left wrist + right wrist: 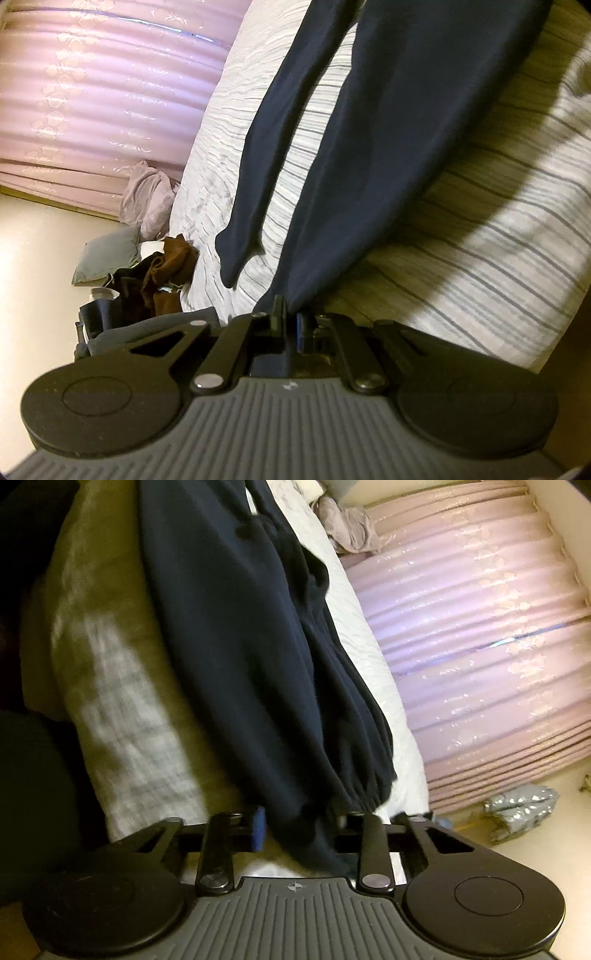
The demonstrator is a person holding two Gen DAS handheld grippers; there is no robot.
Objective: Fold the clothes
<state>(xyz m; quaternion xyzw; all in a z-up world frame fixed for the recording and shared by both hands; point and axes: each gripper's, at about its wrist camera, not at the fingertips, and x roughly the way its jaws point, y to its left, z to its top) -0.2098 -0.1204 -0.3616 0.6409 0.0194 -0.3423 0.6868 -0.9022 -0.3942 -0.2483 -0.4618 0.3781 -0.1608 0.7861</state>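
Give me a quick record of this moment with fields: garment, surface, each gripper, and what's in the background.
garment: dark navy garment, stretched along the bed, one sleeve lying apart
surface: bed with striped cover
left gripper: shut on a pinch of the navy fabric
right gripper: closed on a thick bunch of the fabric near a gathered cuff
background: pink curtain, brown clothes beside the bed
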